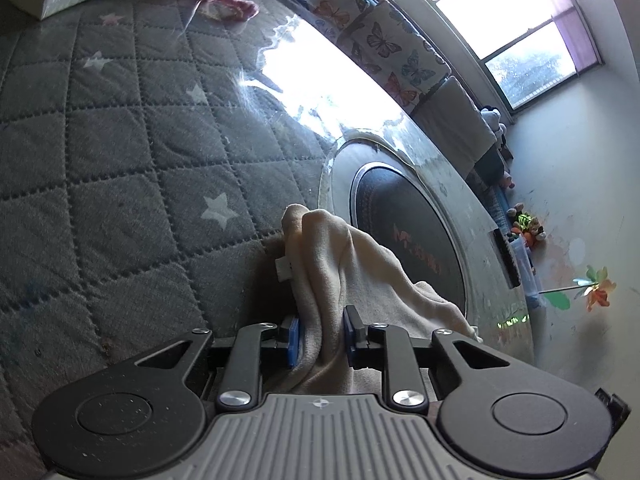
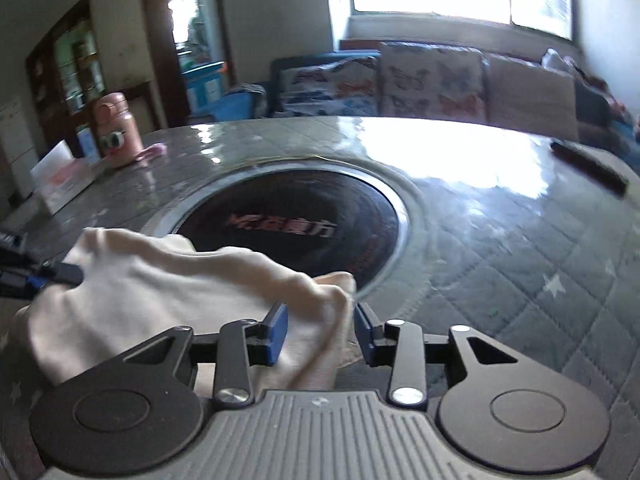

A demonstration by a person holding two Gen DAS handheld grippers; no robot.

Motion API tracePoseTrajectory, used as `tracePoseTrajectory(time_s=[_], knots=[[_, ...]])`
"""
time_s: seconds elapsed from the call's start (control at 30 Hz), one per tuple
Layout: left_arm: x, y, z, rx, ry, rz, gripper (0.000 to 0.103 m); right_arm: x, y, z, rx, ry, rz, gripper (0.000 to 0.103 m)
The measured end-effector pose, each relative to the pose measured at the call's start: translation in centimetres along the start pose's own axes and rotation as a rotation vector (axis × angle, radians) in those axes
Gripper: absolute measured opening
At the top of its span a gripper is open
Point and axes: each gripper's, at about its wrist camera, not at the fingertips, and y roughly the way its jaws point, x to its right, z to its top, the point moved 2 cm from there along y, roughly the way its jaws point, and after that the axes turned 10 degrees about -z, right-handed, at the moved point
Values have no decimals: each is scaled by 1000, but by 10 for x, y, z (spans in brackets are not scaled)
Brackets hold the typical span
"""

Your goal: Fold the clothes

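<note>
A cream garment [image 1: 340,264] is bunched and held above the quilted grey table cover [image 1: 120,128]. My left gripper [image 1: 322,336] is shut on one edge of it; a white tag shows at its left side. In the right wrist view the same cream garment [image 2: 180,284] stretches from my left gripper's fingers [image 2: 60,274] at the far left to my right gripper [image 2: 320,330]. The right jaws stand somewhat apart with a bunched fold of cloth between the blue pads; the right pad looks clear of it.
A round black hob plate [image 2: 304,224] with red lettering is set in the table middle. A pink bottle [image 2: 116,128], a white tissue pack [image 2: 60,176] and a pink cloth [image 1: 228,2] stand at the far side. A dark remote [image 2: 588,166] lies right. A sofa with butterfly cushions [image 2: 432,80] runs behind.
</note>
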Motion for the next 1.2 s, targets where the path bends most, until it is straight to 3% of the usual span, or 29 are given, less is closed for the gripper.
tracePoseTrajectory(time_s=[0.2, 0.23, 0.3, 0.37, 0.77, 1.2], knots=[[6, 0, -3, 5, 64, 23, 20, 9, 8, 0, -30, 73, 40, 37], [7, 0, -4, 8, 76, 26, 18, 9, 9, 1, -35, 82, 52, 32], [10, -2, -6, 17, 97, 27, 17, 8, 11, 3, -41, 90, 71, 12], [14, -5, -8, 29, 116, 24, 16, 3, 7, 6, -32, 72, 69, 10], [9, -63, 8, 158, 116, 9, 15, -55, -23, 57, 87, -62, 160, 8], [-33, -136, 58, 356, 58, 114, 15, -158, 14, 112, 128, -157, 310, 8]])
